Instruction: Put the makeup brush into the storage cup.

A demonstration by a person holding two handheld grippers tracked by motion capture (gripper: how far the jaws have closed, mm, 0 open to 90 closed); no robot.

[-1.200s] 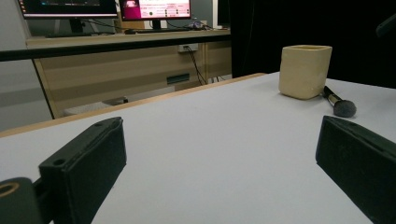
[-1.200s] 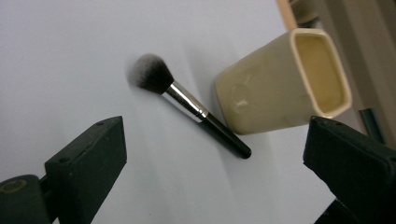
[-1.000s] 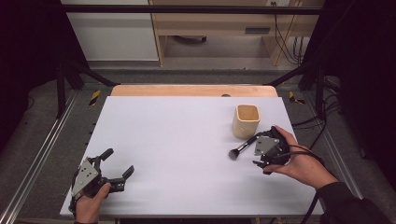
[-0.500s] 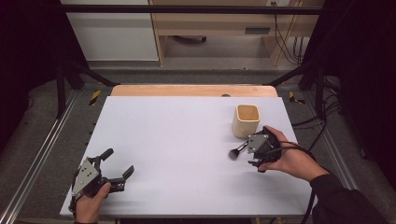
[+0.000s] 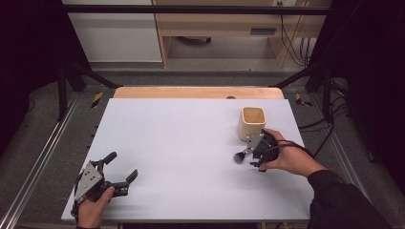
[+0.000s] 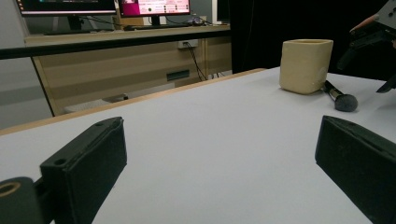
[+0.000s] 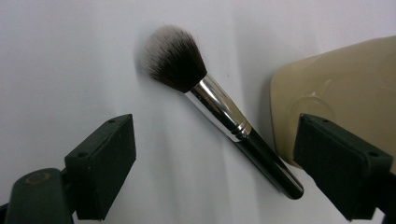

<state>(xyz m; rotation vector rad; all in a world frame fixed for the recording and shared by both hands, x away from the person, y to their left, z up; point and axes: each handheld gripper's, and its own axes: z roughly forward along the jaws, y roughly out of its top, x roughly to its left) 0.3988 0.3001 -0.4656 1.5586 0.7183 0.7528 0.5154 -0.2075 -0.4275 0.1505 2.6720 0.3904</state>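
White surface (image 5: 181, 143) held a black makeup brush (image 7: 219, 109) beside a cream square cup (image 5: 251, 122). Right claw (image 7: 215, 172), jaws spread but closing, straddled the handle; next, it probably needed to squeeze and lift.

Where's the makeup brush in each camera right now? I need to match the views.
High view: makeup brush lies right of centre, at the right gripper.
Left gripper view: far right, on the table.
Right gripper view: centre, between the open jaws.
Shared landmark: the beige cup beside it.
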